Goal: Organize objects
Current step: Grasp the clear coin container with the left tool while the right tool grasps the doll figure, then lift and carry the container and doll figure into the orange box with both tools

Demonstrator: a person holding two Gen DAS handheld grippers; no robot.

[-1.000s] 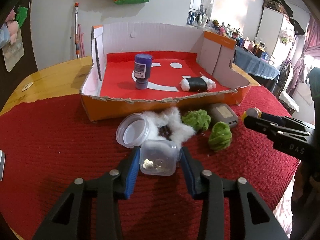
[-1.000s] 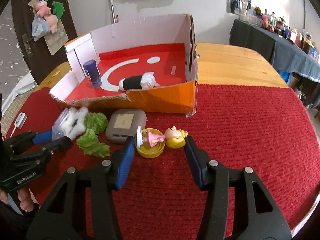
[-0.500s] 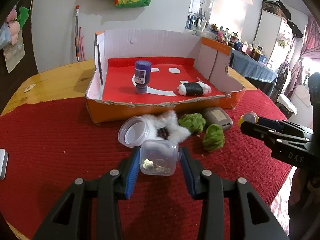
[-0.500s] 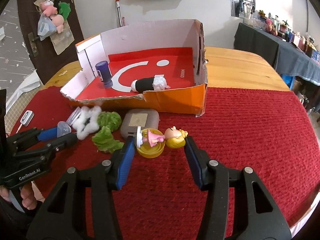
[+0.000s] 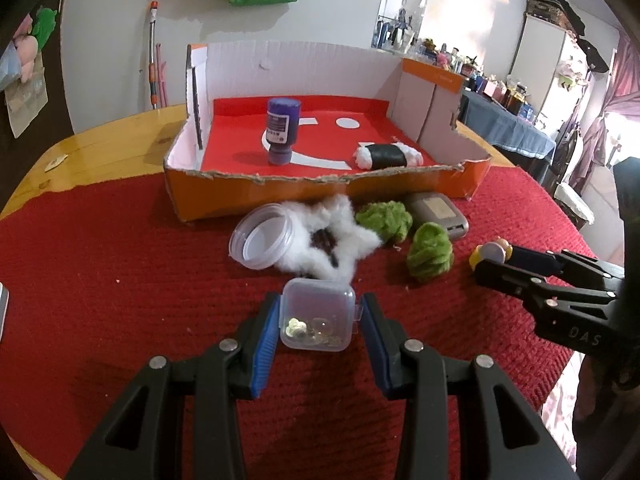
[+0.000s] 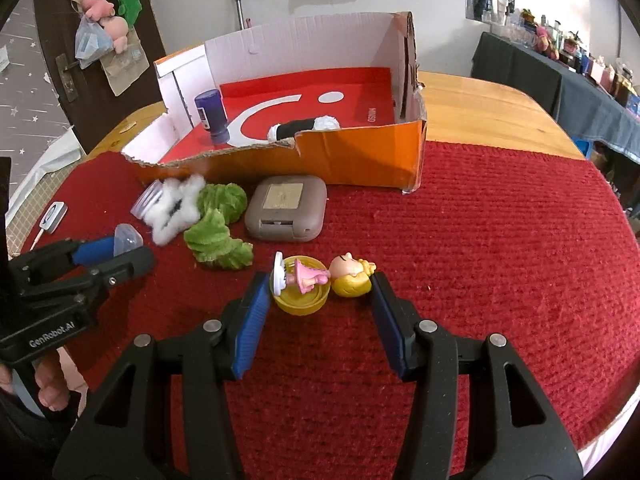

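Clear case (image 5: 318, 320) contents too small to ID. Red cloth (image 6: 500, 240) over a wooden table (image 6: 480, 100), cluttered room behind. Doll (image 6: 320, 276) lies in front of the box (image 6: 360, 152), long axis crosswise, head to the right. Left gripper (image 5: 318, 334) clamps the case, also in front of the box. Right gripper (image 6: 320, 312) pads touch the doll's ends.

The label on the purple bottle (image 5: 282, 129) is too small to read. A white device (image 5: 3, 307) is cut off at the left edge. The small bits inside the clear box (image 5: 318, 320) — too blurred to identify. The sushi roll (image 6: 305, 128) sits half hidden behind the cardboard box's torn near wall (image 6: 256, 160).
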